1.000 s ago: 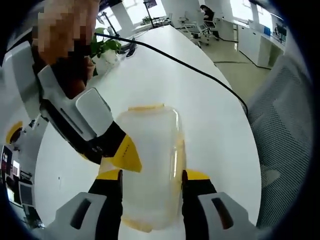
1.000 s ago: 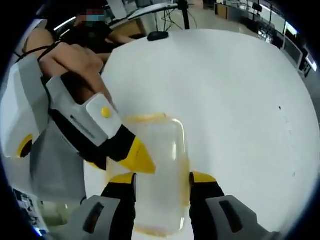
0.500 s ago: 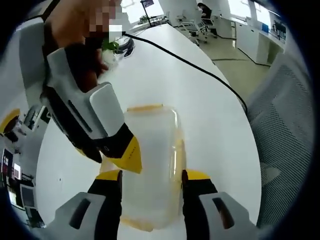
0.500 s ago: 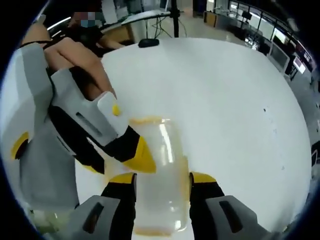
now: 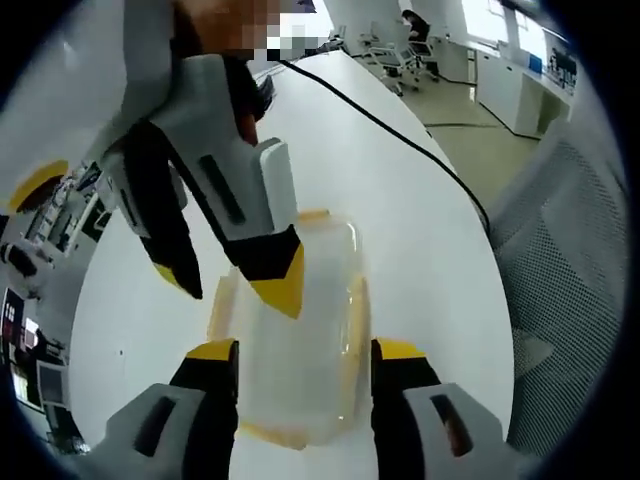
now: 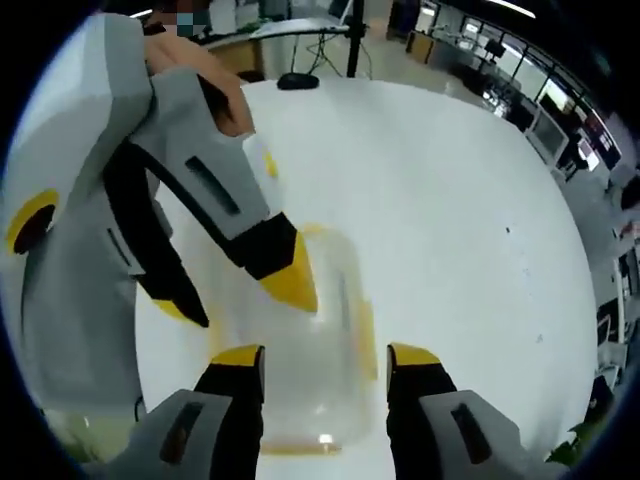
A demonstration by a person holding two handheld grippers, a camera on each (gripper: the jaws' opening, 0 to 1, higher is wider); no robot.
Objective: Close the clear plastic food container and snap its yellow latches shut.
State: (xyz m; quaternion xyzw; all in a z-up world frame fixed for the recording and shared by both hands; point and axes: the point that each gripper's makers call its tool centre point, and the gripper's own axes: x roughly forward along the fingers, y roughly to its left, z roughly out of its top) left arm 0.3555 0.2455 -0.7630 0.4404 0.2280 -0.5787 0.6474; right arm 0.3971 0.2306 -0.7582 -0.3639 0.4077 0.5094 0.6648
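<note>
The clear plastic food container (image 5: 305, 330) lies on the white table (image 5: 430, 250) with its lid on; yellow latches (image 5: 358, 312) run along its edges, and I cannot tell whether they are snapped. My left gripper (image 5: 305, 352) hangs open over its near end, a jaw on each side. The right gripper (image 5: 232, 285) reaches in from the upper left, open, one yellow tip over the lid and the other outside the left edge. In the right gripper view the container (image 6: 325, 320) lies beyond my open right gripper (image 6: 325, 357), and the left gripper (image 6: 240, 295) slants in, open, one tip on the lid.
A black cable (image 5: 400, 135) crosses the table beyond the container. A grey mesh chair (image 5: 565, 260) stands off the table's right edge. In the right gripper view a small black object (image 6: 298, 80) lies at the far edge, with office desks behind.
In each view the other gripper has swung in closer and steeper, its inner yellow tip moving from the container's left edge onto the lid. The container has stayed put.
</note>
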